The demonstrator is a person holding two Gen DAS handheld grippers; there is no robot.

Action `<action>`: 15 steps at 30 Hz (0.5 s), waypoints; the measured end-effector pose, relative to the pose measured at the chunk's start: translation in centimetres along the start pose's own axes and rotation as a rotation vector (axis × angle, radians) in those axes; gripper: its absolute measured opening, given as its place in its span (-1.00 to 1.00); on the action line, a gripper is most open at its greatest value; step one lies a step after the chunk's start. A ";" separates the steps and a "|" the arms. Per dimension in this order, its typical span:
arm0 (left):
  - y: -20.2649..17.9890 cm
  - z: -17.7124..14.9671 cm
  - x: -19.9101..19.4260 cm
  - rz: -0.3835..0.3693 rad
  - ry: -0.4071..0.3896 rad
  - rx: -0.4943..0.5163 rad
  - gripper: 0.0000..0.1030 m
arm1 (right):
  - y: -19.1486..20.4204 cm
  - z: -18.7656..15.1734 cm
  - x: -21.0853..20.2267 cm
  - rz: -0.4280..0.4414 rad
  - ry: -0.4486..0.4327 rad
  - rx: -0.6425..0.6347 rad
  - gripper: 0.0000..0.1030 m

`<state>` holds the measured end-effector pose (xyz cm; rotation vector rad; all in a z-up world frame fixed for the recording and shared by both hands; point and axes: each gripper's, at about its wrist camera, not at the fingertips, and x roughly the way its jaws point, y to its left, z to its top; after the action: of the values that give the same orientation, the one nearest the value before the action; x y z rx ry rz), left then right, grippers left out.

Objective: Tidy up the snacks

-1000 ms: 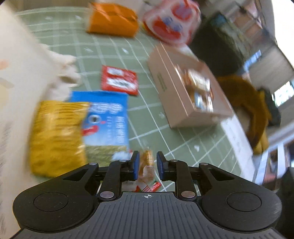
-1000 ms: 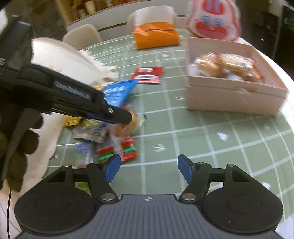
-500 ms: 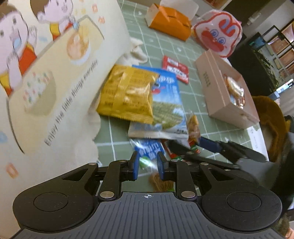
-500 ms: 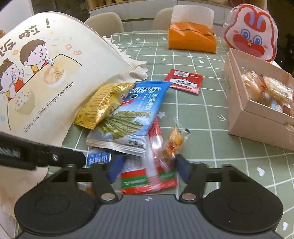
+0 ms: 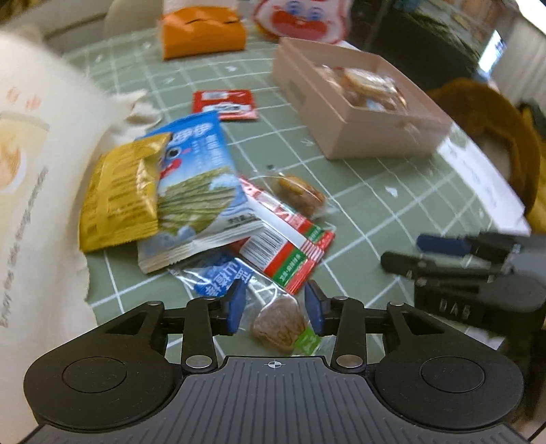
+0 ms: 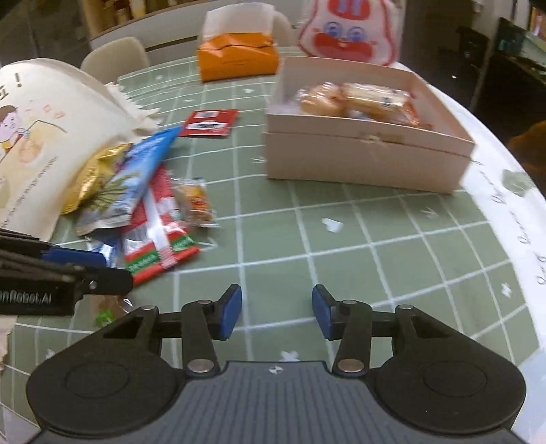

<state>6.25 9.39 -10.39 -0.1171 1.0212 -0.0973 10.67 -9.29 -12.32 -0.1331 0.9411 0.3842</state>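
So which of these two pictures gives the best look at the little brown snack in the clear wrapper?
The left wrist view: the brown snack lies whole between the left gripper's open jaws. In the right wrist view the left gripper hides most of it; only a wrapper corner shows.

The cream printed bag (image 5: 30, 191) is cut off by the left edge of both views, its lettering smeared beyond reading. At the top edge, the red-and-white rabbit pouch (image 6: 344, 30) loses its ears. The blue-and-white packet (image 5: 191, 191) hides part of the red-and-green packet (image 5: 290, 246).
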 end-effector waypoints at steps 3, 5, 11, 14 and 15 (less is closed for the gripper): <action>-0.2 -0.5 -0.2 0.034 -0.001 0.025 -0.09 | -0.3 -0.2 0.2 -0.013 0.002 -0.006 0.41; 0.4 -0.7 -0.4 0.050 0.003 0.008 -0.09 | -0.2 -0.5 0.4 -0.029 -0.010 -0.012 0.53; 3.1 -0.5 -0.7 0.008 -0.002 -0.137 -0.18 | 0.2 -1.0 0.6 -0.044 -0.051 0.010 0.73; 3.2 -0.3 -0.6 -0.008 0.000 -0.149 -0.30 | 0.3 -1.3 0.8 -0.048 -0.062 0.016 0.89; 3.2 -0.3 -0.7 -0.016 0.000 -0.150 -0.42 | 0.3 -1.4 0.9 -0.048 -0.063 0.016 0.98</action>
<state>5.73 12.63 -10.46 -0.2622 1.0276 -0.0348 9.93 -9.13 -13.84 -0.1278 0.8773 0.3343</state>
